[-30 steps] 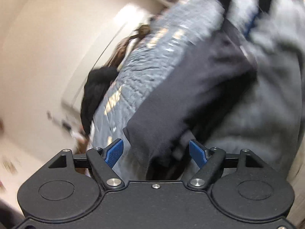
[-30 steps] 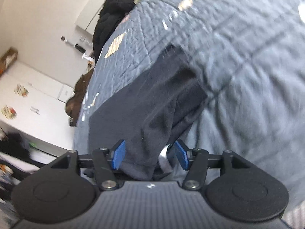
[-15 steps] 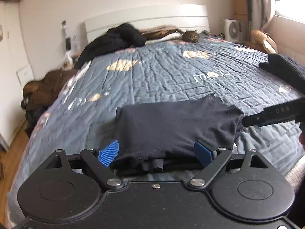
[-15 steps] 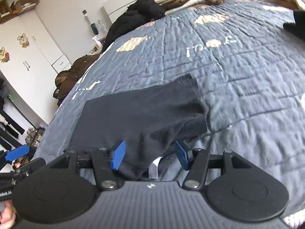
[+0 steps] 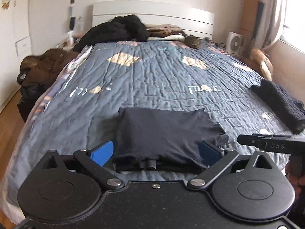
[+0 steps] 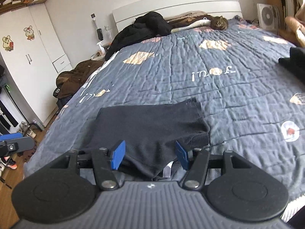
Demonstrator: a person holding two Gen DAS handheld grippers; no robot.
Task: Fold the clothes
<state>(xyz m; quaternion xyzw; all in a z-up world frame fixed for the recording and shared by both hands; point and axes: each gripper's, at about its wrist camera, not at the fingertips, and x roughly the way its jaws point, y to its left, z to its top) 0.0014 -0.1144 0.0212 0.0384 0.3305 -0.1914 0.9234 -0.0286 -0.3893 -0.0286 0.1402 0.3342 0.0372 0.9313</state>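
A black garment [image 5: 164, 133] lies folded into a rectangle on the blue quilted bed [image 5: 152, 76], close to its front edge. My left gripper [image 5: 155, 152] hovers above the garment's near hem. Its jaws are opening wide, and the blue pads [image 5: 102, 152] stand clear of the cloth on both sides. In the right wrist view the same garment [image 6: 148, 122] lies below my right gripper [image 6: 150, 154], whose jaws stand partly apart without pressing the cloth. Each gripper shows at the edge of the other's view.
A second folded dark garment [image 5: 280, 105] rests at the bed's right side. A black jacket pile [image 5: 118, 31] and a cat [image 5: 193, 42] lie by the headboard. A brown coat [image 5: 43, 64] is heaped left of the bed. A fan [image 5: 236, 43] stands at the right, a white wardrobe [image 6: 28, 43] at the left.
Both grippers have risen away from the garment and rolled back to level. The left jaws have spread wider. The garment stays flat on the quilt.
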